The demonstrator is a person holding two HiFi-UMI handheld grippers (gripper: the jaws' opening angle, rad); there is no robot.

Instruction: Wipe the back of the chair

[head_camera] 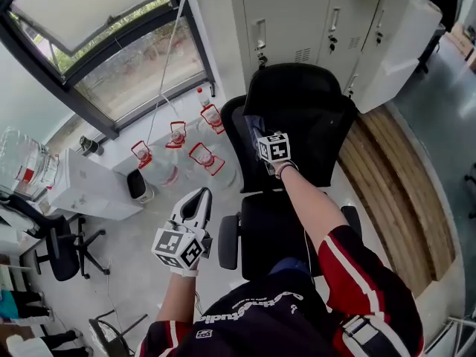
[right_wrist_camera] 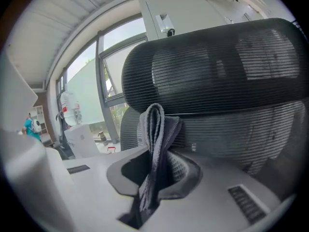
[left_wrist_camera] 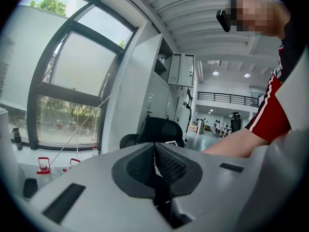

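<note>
One folded grey cloth [right_wrist_camera: 154, 124] sits clamped in the right gripper [right_wrist_camera: 161, 159] just before the chair back [right_wrist_camera: 217, 76], contact unclear, its lower end buried between the jaws; the left gripper [left_wrist_camera: 155, 149] hangs aside, closed and empty.

Chair [head_camera: 312, 99]: black, fine horizontal mesh ribbing. Cloth [right_wrist_camera: 154, 129]: plain grey. Sleeve [head_camera: 349, 270]: red with white stripes. Lockers [head_camera: 312, 13]: off-white.
</note>
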